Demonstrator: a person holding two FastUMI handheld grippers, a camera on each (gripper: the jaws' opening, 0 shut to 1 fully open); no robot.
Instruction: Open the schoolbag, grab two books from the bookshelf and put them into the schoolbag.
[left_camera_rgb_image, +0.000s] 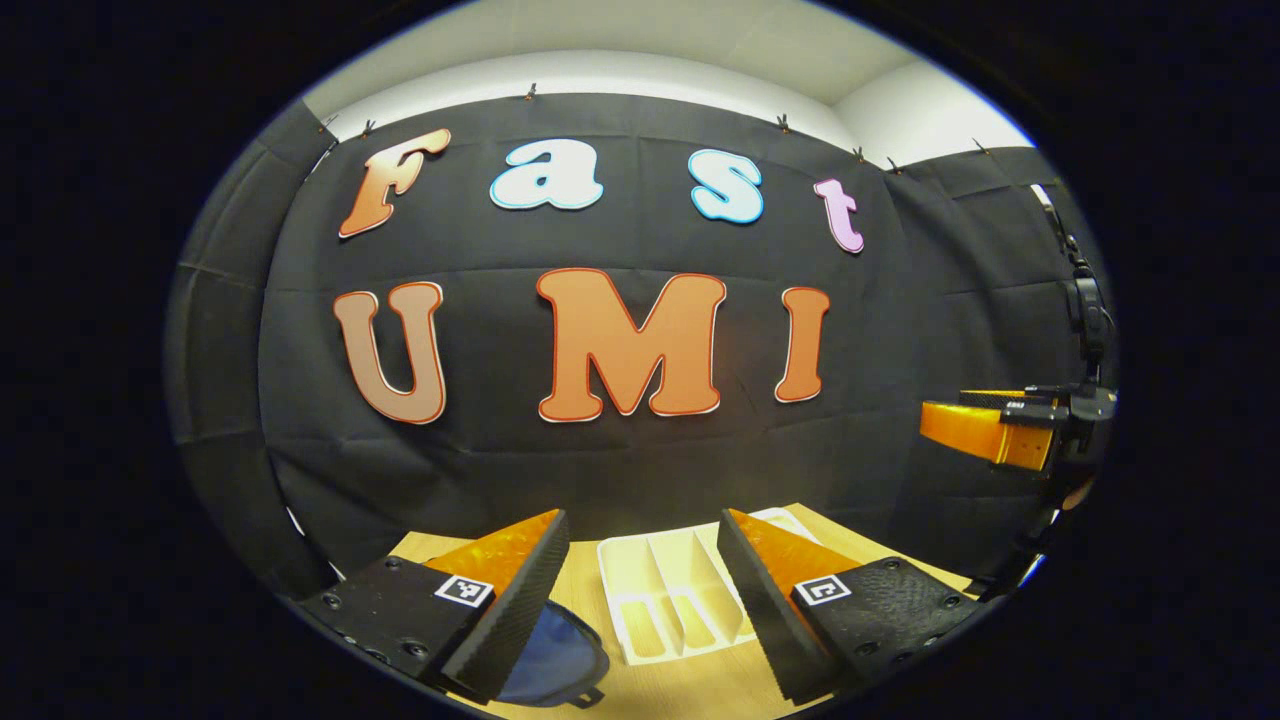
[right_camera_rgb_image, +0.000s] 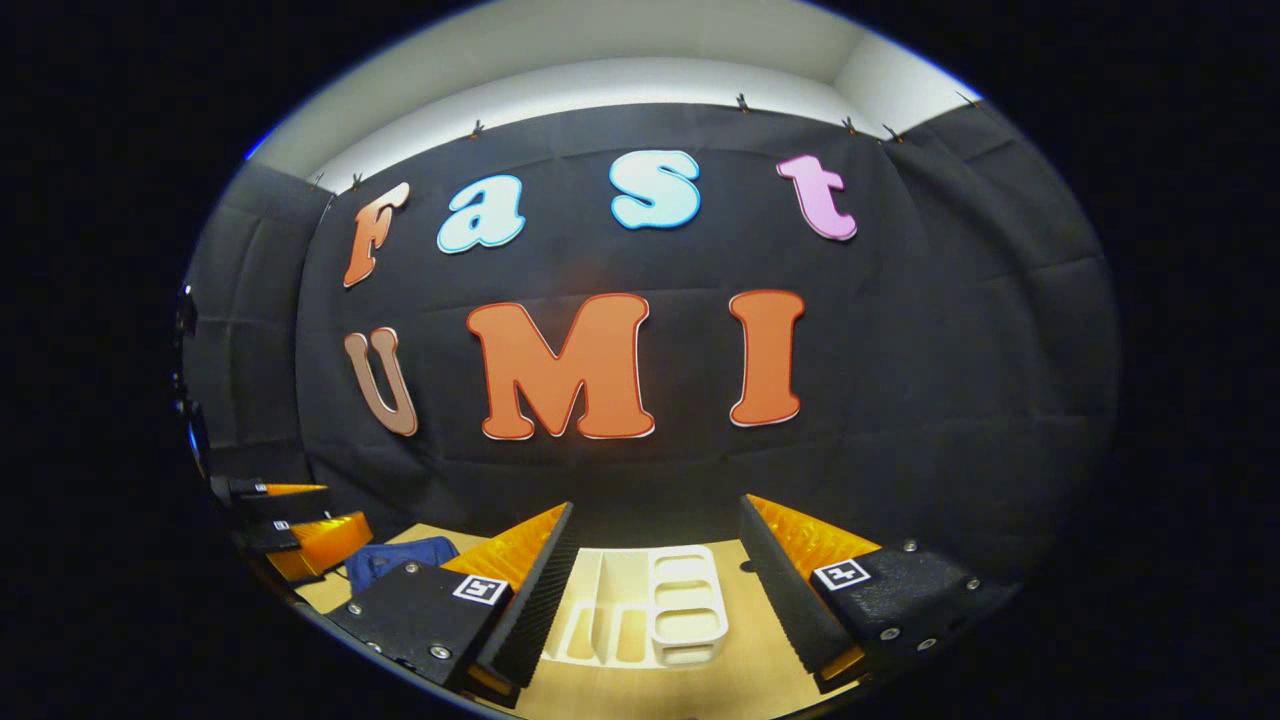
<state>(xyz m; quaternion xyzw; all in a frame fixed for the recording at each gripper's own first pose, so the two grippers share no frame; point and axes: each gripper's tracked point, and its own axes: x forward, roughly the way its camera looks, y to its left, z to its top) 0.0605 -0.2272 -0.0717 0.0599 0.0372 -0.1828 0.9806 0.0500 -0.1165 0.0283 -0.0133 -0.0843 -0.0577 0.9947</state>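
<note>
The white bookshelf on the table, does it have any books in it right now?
Empty: the white bookshelf shows bare compartments, no books.

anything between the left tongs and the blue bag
Nothing visible. The left tongs hang open above the table, and the bag lies just below the left finger, partly hidden by it.

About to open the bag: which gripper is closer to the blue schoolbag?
The left gripper: the blue schoolbag lies right under its finger; from the right gripper it sits farther off to the side.

the schoolbag (right_camera_rgb_image: 400, 560) lies on the table (right_camera_rgb_image: 760, 620), left of the bookshelf (right_camera_rgb_image: 650, 605).
</note>
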